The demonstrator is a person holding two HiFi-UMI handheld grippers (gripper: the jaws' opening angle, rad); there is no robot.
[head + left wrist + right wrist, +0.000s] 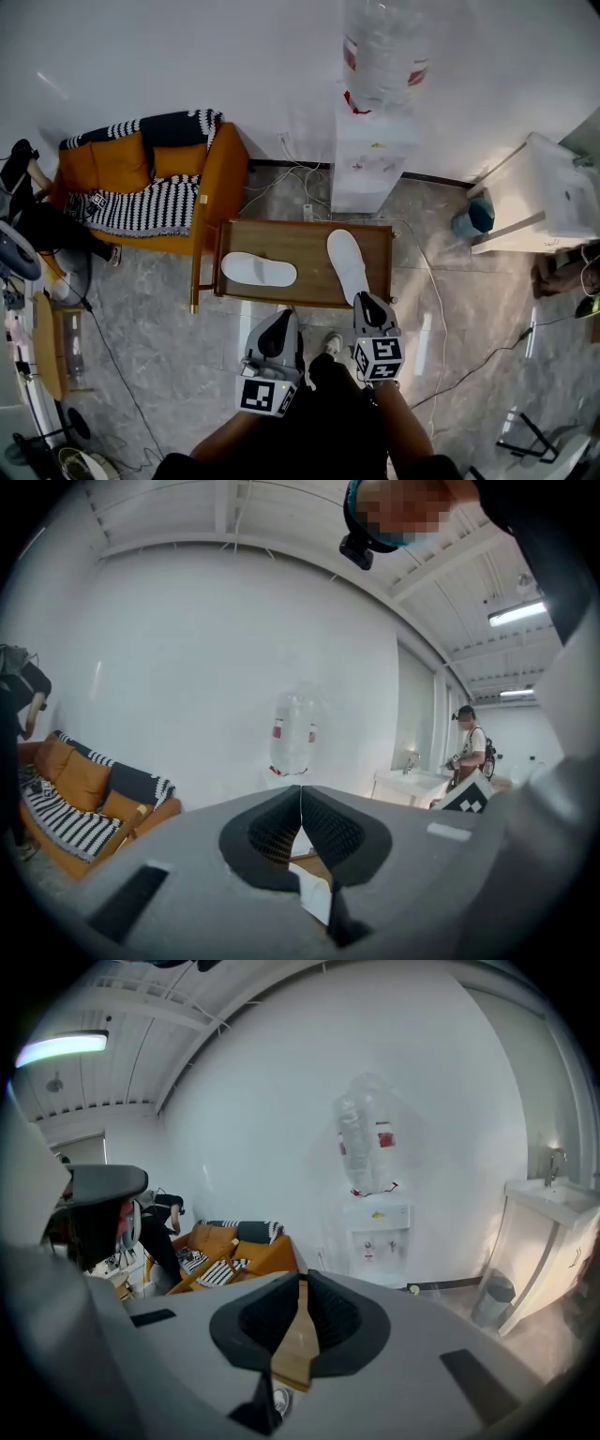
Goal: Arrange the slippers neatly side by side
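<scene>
**Item:** a pair of white slippers on a low wooden counter (305, 240).

**Position:** the left slipper (259, 269) lies crosswise toward the counter's left end. The right slipper (348, 265) lies roughly lengthwise near the right end. They are well apart and at about a right angle to each other, so not yet paired.

**Handling (judged):** thin, soft and light, of the indoor kind. A slipper would likely sag or fold if lifted by one end, and would slide readily on the smooth wood. The best hold is a pinch on the side rim or on the edge of the upper near mid-length. The heel edge would serve for pivoting one in place.

**Left gripper** (280, 319): jaws clenched, pads meeting, nothing between them. It sits just short of the counter's near edge, in front of the left slipper.

**Right gripper** (368, 302): jaws closed to a bare sliver and empty. Its tip is at the near end of the right slipper — contact cannot be told.

**Surroundings:** an orange sofa (141, 169) and a water dispenser (373, 159) stand beyond the counter.
</scene>
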